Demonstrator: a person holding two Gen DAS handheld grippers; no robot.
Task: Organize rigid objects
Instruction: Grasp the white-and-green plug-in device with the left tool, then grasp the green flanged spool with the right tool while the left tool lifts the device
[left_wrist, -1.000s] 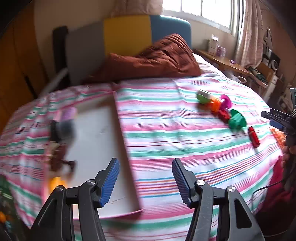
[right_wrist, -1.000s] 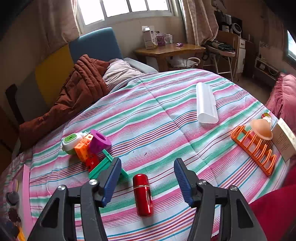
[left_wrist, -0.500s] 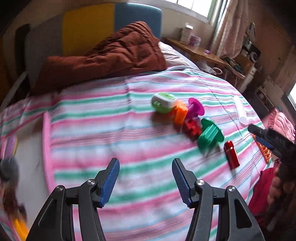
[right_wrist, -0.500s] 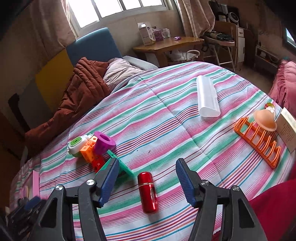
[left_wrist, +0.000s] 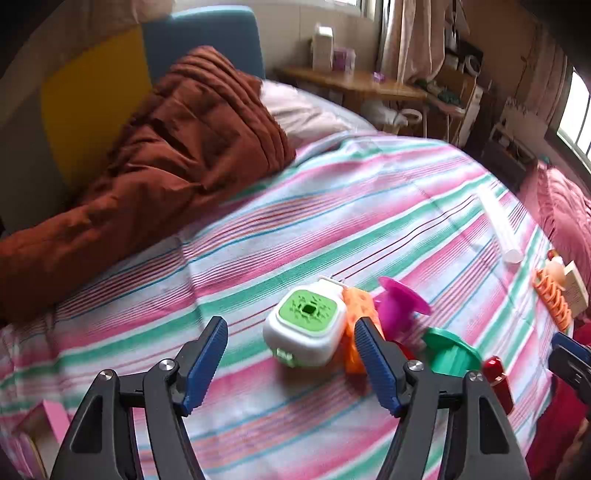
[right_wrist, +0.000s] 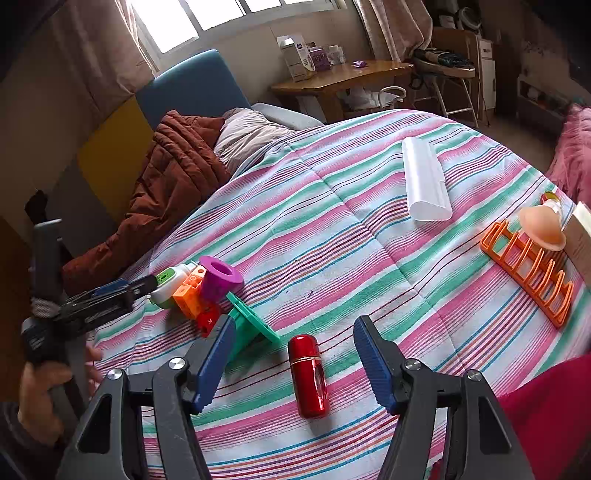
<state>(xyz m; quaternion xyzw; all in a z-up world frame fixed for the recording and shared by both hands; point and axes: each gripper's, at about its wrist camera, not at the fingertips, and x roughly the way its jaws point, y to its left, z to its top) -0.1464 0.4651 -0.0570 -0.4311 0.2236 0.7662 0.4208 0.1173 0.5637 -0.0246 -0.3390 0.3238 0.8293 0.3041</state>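
Note:
A cluster of toys lies on the striped bedspread: a white block with a green top (left_wrist: 306, 332), an orange brick (left_wrist: 356, 325), a purple spool (left_wrist: 400, 306), a green spool (left_wrist: 452, 352) and a red cylinder (left_wrist: 496, 378). My left gripper (left_wrist: 291, 363) is open, its tips just short of the white and green block. My right gripper (right_wrist: 293, 363) is open over the red cylinder (right_wrist: 309, 374), which lies between its fingers. The right wrist view shows the left gripper (right_wrist: 147, 286) reaching the white block (right_wrist: 171, 282), beside the purple spool (right_wrist: 219, 277) and green spool (right_wrist: 249, 323).
A white tube-like case (right_wrist: 424, 184) lies farther back on the bed. An orange rack (right_wrist: 532, 273) and a peach funnel-shaped piece (right_wrist: 543, 230) sit at the right edge. A rust-brown quilt (left_wrist: 166, 155) is piled at the headboard. A pink-edged tray corner (left_wrist: 40, 432) shows at lower left.
My left gripper swung right from the white tray to the toy cluster and closed in on the white and green block. My right gripper stayed over the red cylinder, shifting slightly.

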